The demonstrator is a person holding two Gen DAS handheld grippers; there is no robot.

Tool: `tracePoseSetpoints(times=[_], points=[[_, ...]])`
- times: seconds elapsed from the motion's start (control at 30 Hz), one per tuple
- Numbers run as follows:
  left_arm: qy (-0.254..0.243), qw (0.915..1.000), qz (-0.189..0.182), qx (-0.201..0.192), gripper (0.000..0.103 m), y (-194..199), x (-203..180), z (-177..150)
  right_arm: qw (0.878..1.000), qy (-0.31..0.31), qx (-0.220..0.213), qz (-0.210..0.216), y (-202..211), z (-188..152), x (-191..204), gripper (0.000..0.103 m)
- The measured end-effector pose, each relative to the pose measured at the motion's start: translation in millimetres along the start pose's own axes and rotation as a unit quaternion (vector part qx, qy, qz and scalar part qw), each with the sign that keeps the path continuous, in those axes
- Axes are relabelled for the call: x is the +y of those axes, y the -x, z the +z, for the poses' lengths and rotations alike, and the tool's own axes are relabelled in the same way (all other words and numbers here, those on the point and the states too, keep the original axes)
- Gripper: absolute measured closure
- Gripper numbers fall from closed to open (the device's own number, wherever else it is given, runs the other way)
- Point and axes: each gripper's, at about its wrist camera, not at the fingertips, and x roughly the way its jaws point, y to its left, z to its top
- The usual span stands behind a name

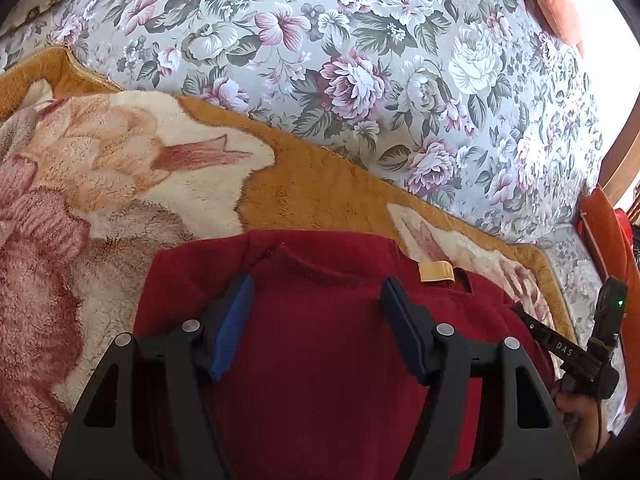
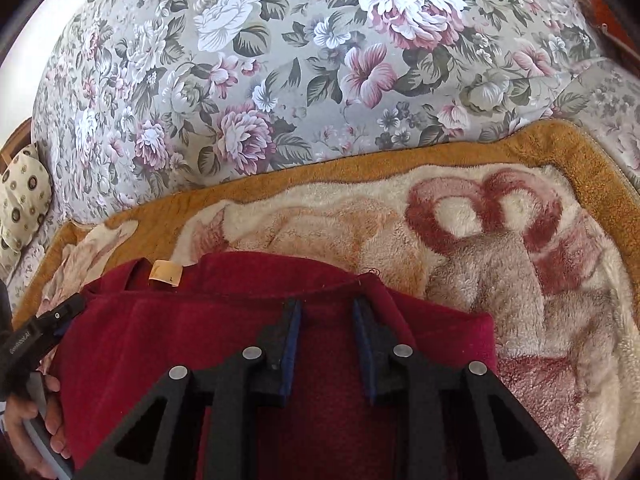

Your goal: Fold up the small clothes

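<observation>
A dark red fleece garment (image 1: pixel 320 320) lies on a plush blanket, its tan neck label (image 1: pixel 436 272) at the far edge. My left gripper (image 1: pixel 316 296) hovers over the garment's left part with its jaws wide apart and nothing between them. The same garment (image 2: pixel 180 340) and label (image 2: pixel 166 272) show in the right wrist view. My right gripper (image 2: pixel 326 316) is over the garment's right part near its far hem, jaws partly apart, with only cloth seen beneath. Each gripper shows at the edge of the other's view, the right one (image 1: pixel 560 344) and the left one (image 2: pixel 36 332).
The orange and cream plush blanket (image 1: pixel 120 184) lies over a bed with a floral sheet (image 1: pixel 360 60). An orange cushion (image 1: pixel 556 4) is at the far right, a patterned pillow (image 2: pixel 20 200) at the far left, and an orange object (image 1: pixel 608 232) at the right edge.
</observation>
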Motion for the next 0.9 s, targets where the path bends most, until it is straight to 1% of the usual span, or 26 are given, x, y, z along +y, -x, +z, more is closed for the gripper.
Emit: tracePoseSetpoints(times=[0.2,0.27,0.3,0.33,0.37,0.4,0.43,0.47,0.5,0.57,0.6,0.63,0.73,0.83,0.9], points=[[-0.001,1.0000,-0.001,0.001,0.037,-0.9,-0.1,0.1,1.000,0.002,-0.001,-0.003,-0.5,-0.9,0.4,0.077],[-0.006,1.0000,-0.002,0.004,0.035,-1.6,-1.6,0.2,1.000,0.005,-0.001,-0.006,-1.2,-1.3,1.0,0.077],[-0.005,0.9999,-0.008,0.006,0.032,-1.2,-1.7,0.8,1.000,0.006,-0.001,-0.007,-1.5,-1.3,1.1,0.077],[-0.005,0.9997,-0.016,0.018,0.032,-1.5,-1.1,6.1,1.000,0.006,0.001,-0.006,-1.4,-0.8,0.6,0.077],[-0.013,0.9989,-0.018,0.042,0.032,-1.4,-1.9,13.1,1.000,0.005,0.004,-0.004,-1.0,0.0,-0.5,0.077],[-0.019,0.9977,-0.013,0.063,0.032,1.6,-2.7,19.5,1.000,0.005,0.015,-0.003,0.8,3.4,-1.0,0.076],[-0.018,0.9975,-0.002,0.069,0.032,12.6,-2.7,26.9,0.999,0.012,0.029,-0.008,4.7,6.4,1.0,0.077],[-0.012,0.9983,0.008,0.056,0.032,29.5,-0.5,32.8,0.999,0.016,0.035,-0.018,11.5,9.2,2.8,0.077],[-0.006,0.9994,0.007,0.033,0.032,52.0,4.6,37.5,0.999,0.015,0.023,-0.028,25.9,10.0,4.5,0.077],[0.014,0.9999,-0.007,0.000,0.027,95.7,15.8,38.2,1.000,0.008,-0.018,-0.015,62.4,4.3,9.0,0.076],[0.023,0.9997,-0.010,-0.005,0.024,110.1,21.0,34.3,1.000,0.004,-0.030,-0.007,78.3,-3.2,12.2,0.075],[0.033,0.9994,-0.011,-0.008,0.024,123.1,26.9,28.1,0.999,0.003,-0.032,-0.002,87.1,-10.3,15.3,0.075],[0.068,0.9974,-0.022,0.008,0.024,152.2,45.3,-8.7,0.999,0.019,-0.043,0.015,115.8,-50.5,33.4,0.075],[0.129,0.9901,-0.048,0.030,0.024,165.4,58.9,-63.3,0.997,0.049,-0.047,0.026,134.4,-100.0,56.6,0.075],[0.170,0.9823,-0.067,0.043,0.024,167.5,65.9,-100.2,0.996,0.070,-0.045,0.026,138.1,-127.5,69.0,0.075]])
